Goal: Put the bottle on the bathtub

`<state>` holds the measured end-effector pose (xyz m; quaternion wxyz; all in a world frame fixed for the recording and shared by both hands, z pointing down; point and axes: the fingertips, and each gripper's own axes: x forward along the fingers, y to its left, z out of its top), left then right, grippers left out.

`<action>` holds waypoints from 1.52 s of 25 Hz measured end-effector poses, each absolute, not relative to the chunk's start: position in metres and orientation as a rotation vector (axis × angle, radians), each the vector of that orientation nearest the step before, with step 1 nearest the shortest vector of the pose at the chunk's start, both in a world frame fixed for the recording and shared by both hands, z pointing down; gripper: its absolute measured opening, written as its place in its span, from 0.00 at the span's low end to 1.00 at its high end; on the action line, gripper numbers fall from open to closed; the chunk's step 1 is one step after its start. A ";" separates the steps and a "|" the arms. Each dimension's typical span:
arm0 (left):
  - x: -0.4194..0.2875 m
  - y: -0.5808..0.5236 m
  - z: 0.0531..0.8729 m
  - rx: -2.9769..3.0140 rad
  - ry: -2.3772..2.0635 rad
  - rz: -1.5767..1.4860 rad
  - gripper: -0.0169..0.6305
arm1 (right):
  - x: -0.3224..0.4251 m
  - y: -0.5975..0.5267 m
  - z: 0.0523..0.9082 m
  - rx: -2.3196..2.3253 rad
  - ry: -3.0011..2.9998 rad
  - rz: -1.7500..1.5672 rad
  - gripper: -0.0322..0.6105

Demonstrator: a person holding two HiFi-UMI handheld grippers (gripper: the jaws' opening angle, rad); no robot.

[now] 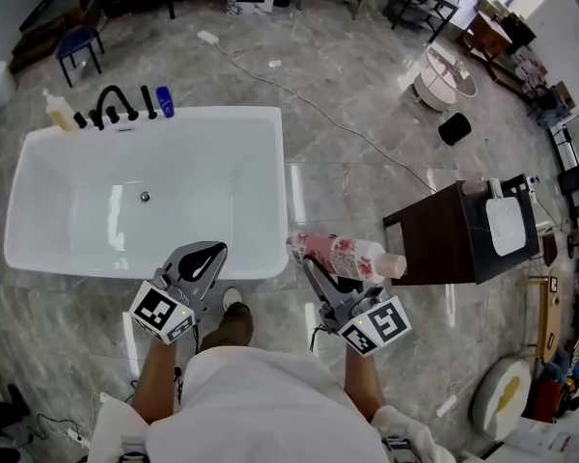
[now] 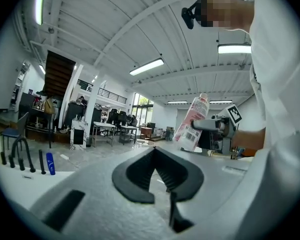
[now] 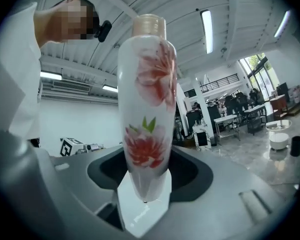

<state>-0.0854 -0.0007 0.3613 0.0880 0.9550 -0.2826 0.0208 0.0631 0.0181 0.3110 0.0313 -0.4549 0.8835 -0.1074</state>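
A white bottle point(image 1: 345, 255) printed with pink flowers lies sideways in my right gripper point(image 1: 318, 264), which is shut on its lower end, just right of the bathtub's near right corner. In the right gripper view the bottle point(image 3: 146, 104) stands up out of the jaws, cap at the top. The white bathtub point(image 1: 261, 191) fills the left middle of the head view. My left gripper point(image 1: 208, 251) hovers over the tub's front rim, shut and holding nothing. In the left gripper view its jaw tips point(image 2: 155, 150) meet, and the held bottle point(image 2: 192, 124) shows to the right.
On the tub's far rim stand a black faucet point(image 1: 116, 104), a blue bottle point(image 1: 164, 101) and a yellowish bottle point(image 1: 60, 112). A dark wooden cabinet point(image 1: 444, 239) carrying a white tray point(image 1: 507, 226) stands to the right. A cable point(image 1: 299, 95) crosses the marble floor behind.
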 end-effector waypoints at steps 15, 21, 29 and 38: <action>-0.090 -0.109 0.368 2.838 -0.840 0.068 0.03 | 0.027 -0.093 0.313 -1.248 2.820 -0.293 0.44; -0.062 -0.129 0.376 2.815 -0.880 0.098 0.03 | 0.045 -0.126 0.328 -1.210 2.872 -0.305 0.44; -0.027 -0.161 0.405 2.775 -0.927 0.107 0.03 | 0.075 -0.202 0.357 -1.216 2.970 -0.267 0.44; -0.043 -0.214 0.477 2.685 -0.927 0.068 0.03 | 0.057 -0.329 0.438 -1.292 3.062 -0.167 0.44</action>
